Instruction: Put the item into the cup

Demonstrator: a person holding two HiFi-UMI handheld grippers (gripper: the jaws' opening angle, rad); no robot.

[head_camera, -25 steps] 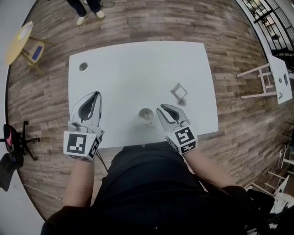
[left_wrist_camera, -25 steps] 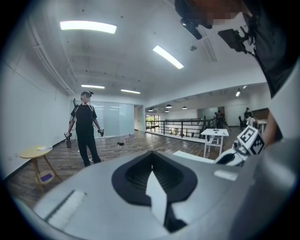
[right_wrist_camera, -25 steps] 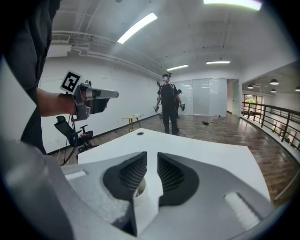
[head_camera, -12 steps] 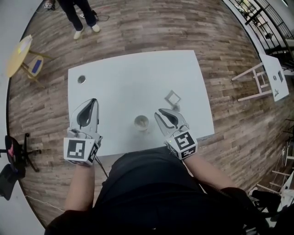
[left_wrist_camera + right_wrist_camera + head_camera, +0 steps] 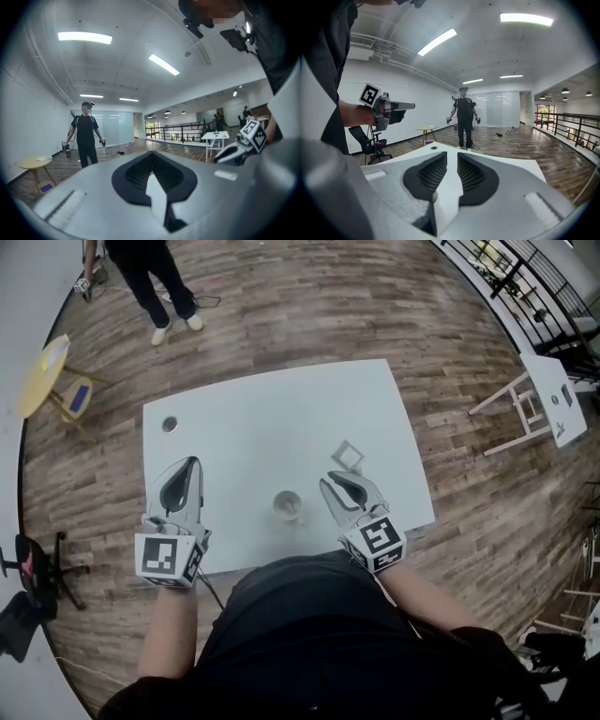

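As right gripper [image 5: 339, 481] gapes, item [image 5: 350, 457] seemingly lies ahead.

Bright, even light from ceiling strips [image 5: 84, 37]; fisheye edges bend and darken

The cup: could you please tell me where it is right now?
In the head view, the cup stands on the white table by its near edge, between the left claw and the right claw, nearer the right.

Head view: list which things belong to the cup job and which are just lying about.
Job: cup, square item, left gripper, right gripper.
Lying about: small dark round thing on the table, yellow stool.
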